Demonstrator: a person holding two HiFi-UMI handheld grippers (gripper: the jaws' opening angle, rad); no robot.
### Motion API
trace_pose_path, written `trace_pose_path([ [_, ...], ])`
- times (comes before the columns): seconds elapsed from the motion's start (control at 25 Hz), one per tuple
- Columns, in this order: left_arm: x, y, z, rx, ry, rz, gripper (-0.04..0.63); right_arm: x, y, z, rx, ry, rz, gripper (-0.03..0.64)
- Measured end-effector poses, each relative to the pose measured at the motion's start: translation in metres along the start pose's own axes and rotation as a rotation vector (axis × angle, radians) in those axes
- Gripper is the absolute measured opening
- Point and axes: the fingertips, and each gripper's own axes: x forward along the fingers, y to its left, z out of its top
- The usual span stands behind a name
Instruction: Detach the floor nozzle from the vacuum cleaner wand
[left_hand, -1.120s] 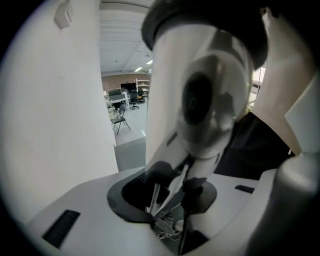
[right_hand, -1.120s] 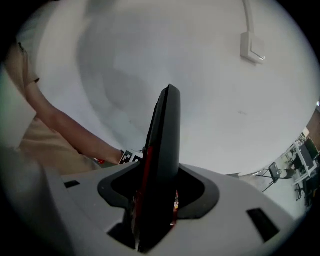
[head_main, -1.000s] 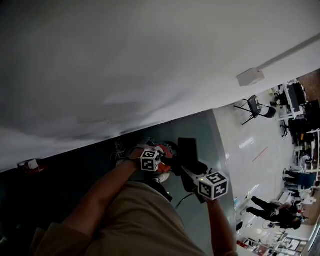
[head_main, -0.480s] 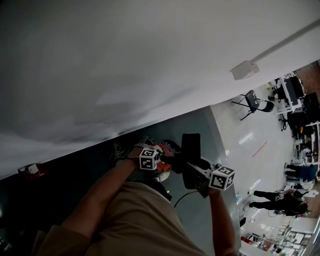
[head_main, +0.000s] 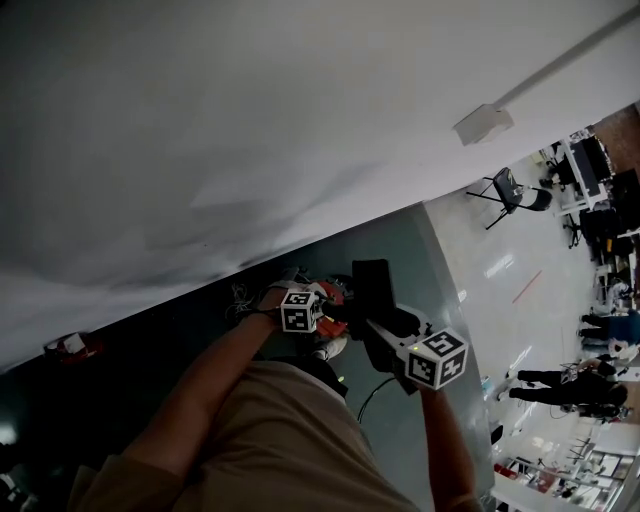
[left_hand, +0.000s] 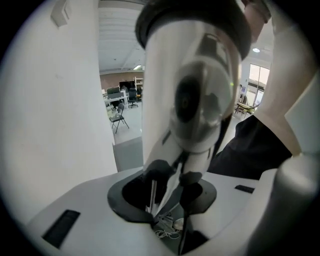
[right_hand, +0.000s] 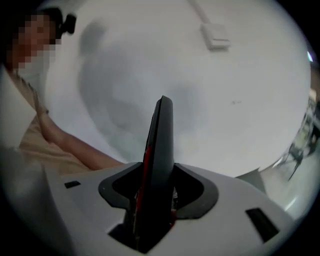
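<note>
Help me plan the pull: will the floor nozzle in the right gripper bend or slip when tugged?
Probably stiff: the floor nozzle stands straight, a flat slab, out of the right gripper. Its smooth dark sides look hard, so it might slip or pivot under a tug.

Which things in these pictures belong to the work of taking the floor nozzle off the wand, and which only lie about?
Belong to the job:
- floor nozzle, in the right gripper
- wand, in the left gripper

Lying about:
- folding chair
- wall box
- white cables
</note>
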Motion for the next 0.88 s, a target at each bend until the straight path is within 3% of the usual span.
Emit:
trace_pose_path([
  [0.04, -0.002, 0.001, 0.0, -0.005, -0.003, -0.003, 0.124, 0.002, 0.008, 0.002, -0.052, 0.021, -0.031, 0.207],
  [0.08, -0.004, 0.0, -0.001, -0.008, -0.01, -0.005, 0.124, 0.003, 0.008, 0.001, -0.04, 0.017, -0.02, 0.206],
  [0.2, -0.005, -0.004, -0.001, -0.003, -0.023, -0.016, 0.124, 0.0, -0.024, -0.002, 0.167, -0.056, 0.102, 0.202],
  [0.24, -0.004, -0.003, -0.001, 0.004, -0.017, -0.02, 0.123, -0.002, -0.025, 0.0, 0.162, -0.053, 0.1, 0.202],
  [0.4, -0.003, 0.0, -0.005, 0.018, -0.006, -0.018, 0.124, -0.002, 0.011, 0.003, -0.041, -0.011, 0.036, 0.201],
  [0.56, -0.011, -0.002, -0.006, 0.026, -0.016, -0.021, 0.124, -0.006, -0.023, 0.004, 0.202, -0.141, 0.138, 0.185],
  [0.72, -0.011, -0.005, -0.015, 0.049, 0.012, -0.038, 0.124, -0.002, -0.01, 0.004, 0.184, -0.135, 0.174, 0.179],
  [0.88, -0.014, -0.002, -0.024, 0.052, 0.036, -0.031, 0.123, 0.011, -0.01, 0.005, 0.255, -0.127, 0.231, 0.193],
])
